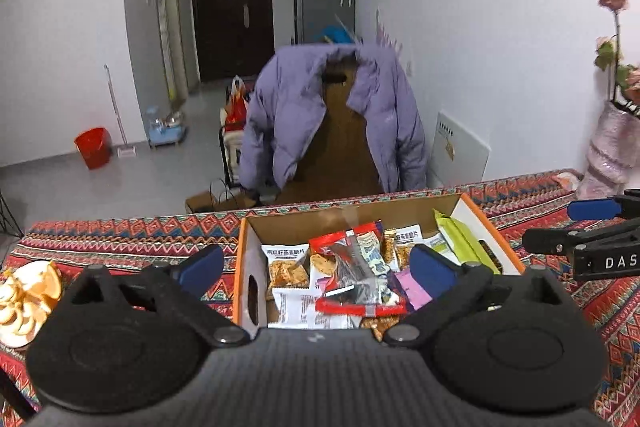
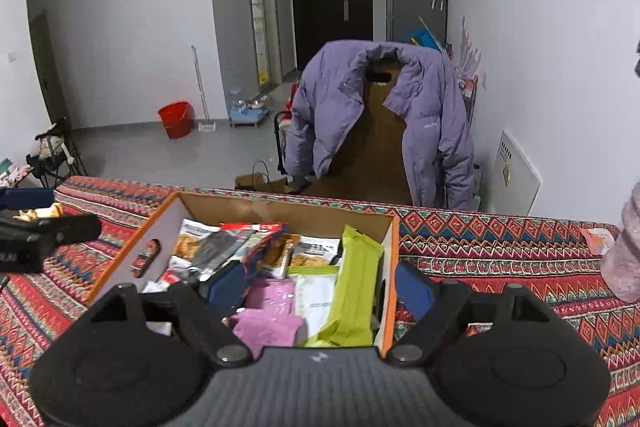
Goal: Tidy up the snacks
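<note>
Two grippers above the snack box (image 1: 252,247), both empty.
Left gripper (image 1: 316,265) and right gripper (image 2: 316,287) jaws spread wide, nothing held; packets piled in box, lime-green pack (image 2: 354,287) at 3 o'clock side.

In the left wrist view the gripper body hides the near end of the cardboard box (image 1: 256,291) and the lowest snack packets (image 1: 304,307). The plate of orange slices (image 1: 24,299), left of the box, is cut by the edge. Packet print is too small to read.
</note>
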`<state>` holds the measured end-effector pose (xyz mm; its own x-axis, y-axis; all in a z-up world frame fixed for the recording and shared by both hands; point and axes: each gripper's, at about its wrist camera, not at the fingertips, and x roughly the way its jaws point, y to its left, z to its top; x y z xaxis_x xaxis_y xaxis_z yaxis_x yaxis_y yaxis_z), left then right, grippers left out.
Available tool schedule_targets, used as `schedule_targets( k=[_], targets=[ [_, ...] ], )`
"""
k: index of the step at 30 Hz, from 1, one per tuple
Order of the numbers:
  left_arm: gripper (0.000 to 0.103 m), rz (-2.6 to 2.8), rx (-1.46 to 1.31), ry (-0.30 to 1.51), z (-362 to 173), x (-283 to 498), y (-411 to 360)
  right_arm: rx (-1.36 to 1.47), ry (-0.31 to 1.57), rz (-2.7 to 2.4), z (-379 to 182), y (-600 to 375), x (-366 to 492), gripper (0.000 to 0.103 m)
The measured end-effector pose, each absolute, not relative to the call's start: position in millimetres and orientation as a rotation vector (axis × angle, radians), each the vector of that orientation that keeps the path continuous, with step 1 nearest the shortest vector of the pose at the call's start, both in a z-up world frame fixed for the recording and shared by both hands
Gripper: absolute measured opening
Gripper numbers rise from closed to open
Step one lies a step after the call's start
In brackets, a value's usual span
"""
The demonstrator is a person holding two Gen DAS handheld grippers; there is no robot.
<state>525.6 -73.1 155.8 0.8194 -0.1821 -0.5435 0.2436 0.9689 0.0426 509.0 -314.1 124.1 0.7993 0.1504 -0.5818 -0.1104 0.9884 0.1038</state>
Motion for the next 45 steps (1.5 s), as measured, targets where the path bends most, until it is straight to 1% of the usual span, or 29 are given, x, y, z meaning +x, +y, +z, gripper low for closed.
schedule_targets(
  k=[1, 2, 10, 15, 21, 25, 32, 39, 45],
  targets=[
    [0.101, -0.230, 0.104, 0.561, 156.4, 518.3, -71.5, 0.073, 0.602, 0.139, 125.8, -312.2, 498.9, 0.102],
    [0.102, -0.230, 0.090, 0.554, 156.6, 510.9, -69.5, 0.077, 0.578, 0.139, 127.2, -310.8, 490.8, 0.103],
    [0.103, -0.217, 0.035, 0.456, 159.6, 446.7, -53.7, 0.106, 0.456, 0.154, 135.5, -302.0, 420.7, 0.103],
    [0.103, -0.229, 0.010, 0.409, 152.7, 398.1, -43.9, 0.099, 0.394, 0.154, 130.6, -298.6, 370.6, 0.103],
    [0.103, -0.200, 0.034, 0.362, 132.3, 324.4, -33.8, 0.062, 0.367, 0.150, 112.1, -294.4, 306.6, 0.103],
    [0.103, -0.158, 0.089, 0.337, 115.0, 264.4, -29.7, -0.001, 0.391, 0.141, 96.2, -286.3, 255.3, 0.103],
    [0.103, -0.144, 0.010, 0.331, 82.7, 164.1, -7.7, 0.000, 0.352, 0.198, 70.5, -273.1, 145.0, 0.103],
    [0.103, -0.075, 0.018, 0.262, 52.9, 63.8, 6.1, 0.020, 0.324, 0.187, 42.8, -260.0, 52.9, 0.103],
    [0.103, -0.045, 0.034, 0.255, 29.7, 9.1, 11.3, 0.008, 0.286, 0.193, 23.8, -239.6, -8.2, 0.103]
  ],
)
